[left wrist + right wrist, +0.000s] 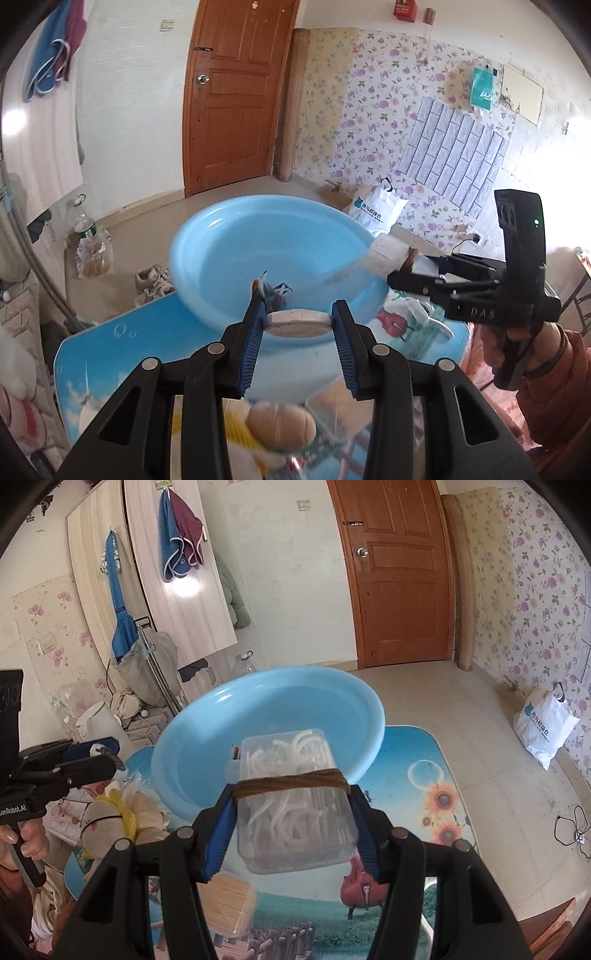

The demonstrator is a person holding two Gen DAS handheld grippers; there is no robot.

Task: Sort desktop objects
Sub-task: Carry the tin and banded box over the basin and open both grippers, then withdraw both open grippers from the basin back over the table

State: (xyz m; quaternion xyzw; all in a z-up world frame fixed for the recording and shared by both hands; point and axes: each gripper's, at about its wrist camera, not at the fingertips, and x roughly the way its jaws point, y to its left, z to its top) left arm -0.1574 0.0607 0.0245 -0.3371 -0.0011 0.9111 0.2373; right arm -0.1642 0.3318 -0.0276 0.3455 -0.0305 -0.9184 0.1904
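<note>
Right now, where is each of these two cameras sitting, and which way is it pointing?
Left wrist view: rides on the left gripper, looking forward and down along its fingers, which clamp a white round disc before the blue basin; the right gripper and the person's orange sleeve show at right.
Right wrist view: rides on the right gripper, looking forward and down at a clear box of white picks held in it; the left gripper and a hand show at left.
Shared: the basin, picture-printed table, wooden door.

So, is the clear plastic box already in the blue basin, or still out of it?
Still out. The right tongs grip the clear box, which is off the table in front of the blue basin, not resting inside it.
</note>
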